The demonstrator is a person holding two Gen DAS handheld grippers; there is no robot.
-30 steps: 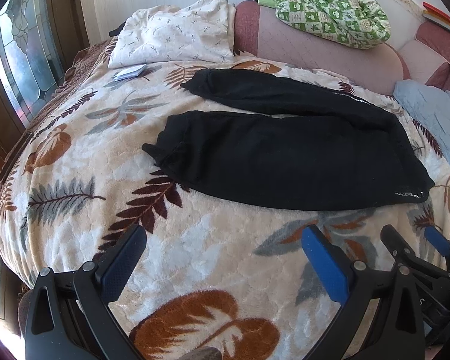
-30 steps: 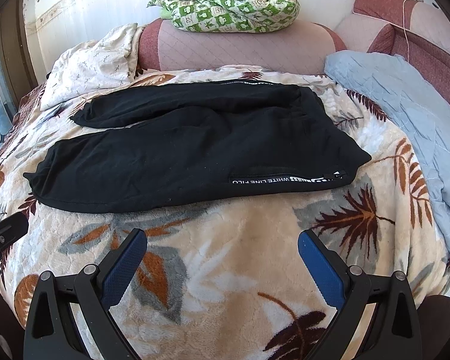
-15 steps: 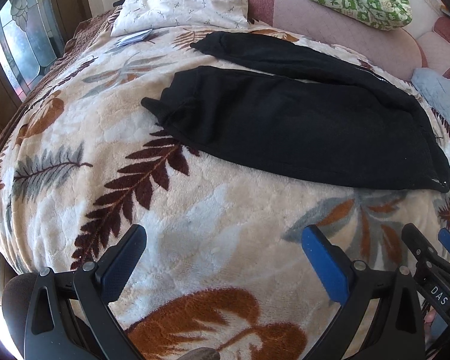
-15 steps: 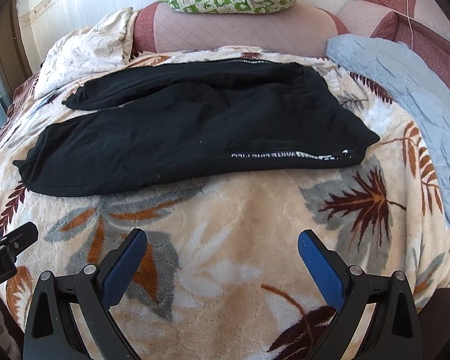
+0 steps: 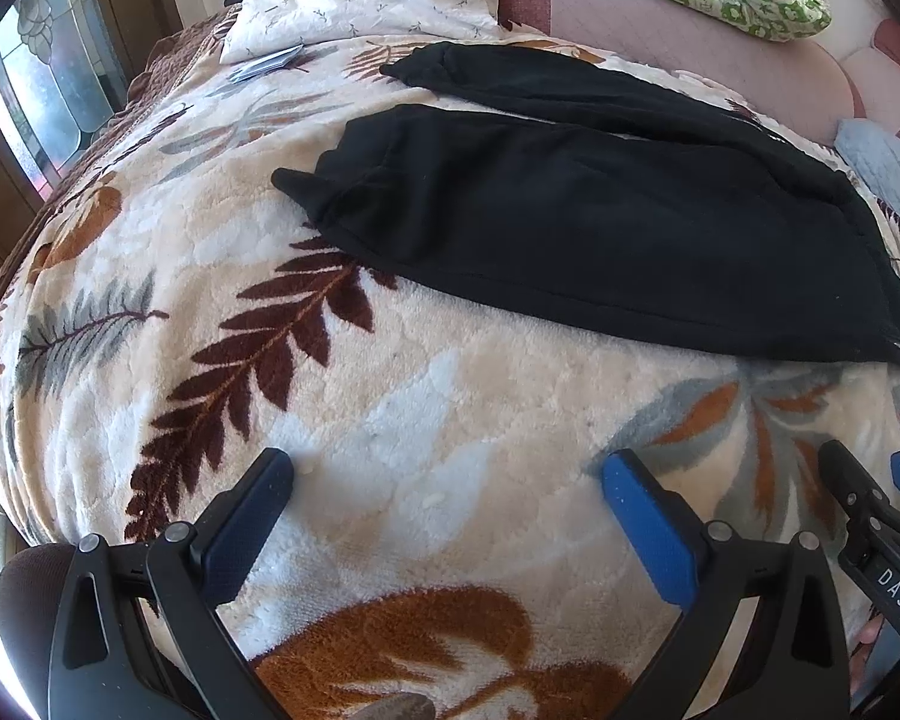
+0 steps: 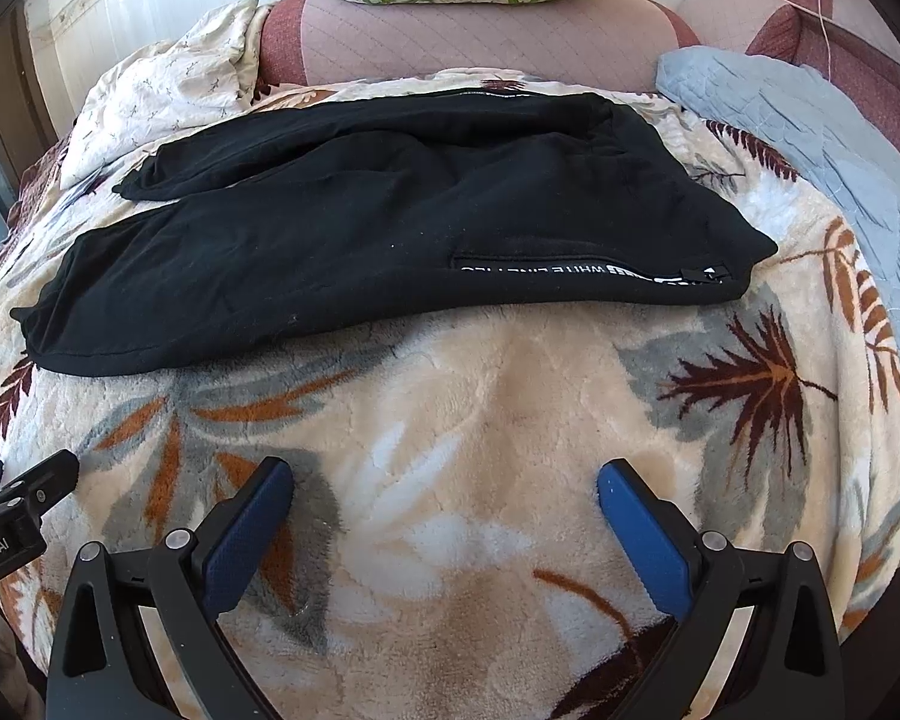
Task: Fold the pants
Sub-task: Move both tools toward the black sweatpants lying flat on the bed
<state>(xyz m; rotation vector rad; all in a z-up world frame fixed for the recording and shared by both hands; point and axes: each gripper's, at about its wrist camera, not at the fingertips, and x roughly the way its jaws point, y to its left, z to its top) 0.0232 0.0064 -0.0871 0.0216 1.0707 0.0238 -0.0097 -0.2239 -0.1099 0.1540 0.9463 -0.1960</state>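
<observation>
Your 2 tools, left tool (image 5: 447, 480) and right tool (image 6: 444, 489), hover wide open and empty; grip the soft, limp black jersey pants (image 6: 390, 228) at cuff and waistband.

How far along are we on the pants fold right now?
Done: the black pants lie spread on the leaf-print blanket, both legs apart, no fold made. In hand: nothing; the left tool and right tool are both open, over bare blanket short of the near pant edge. Left: grip the near leg and waistband corner, fold it over the far leg, then fold lengthwise.
</observation>
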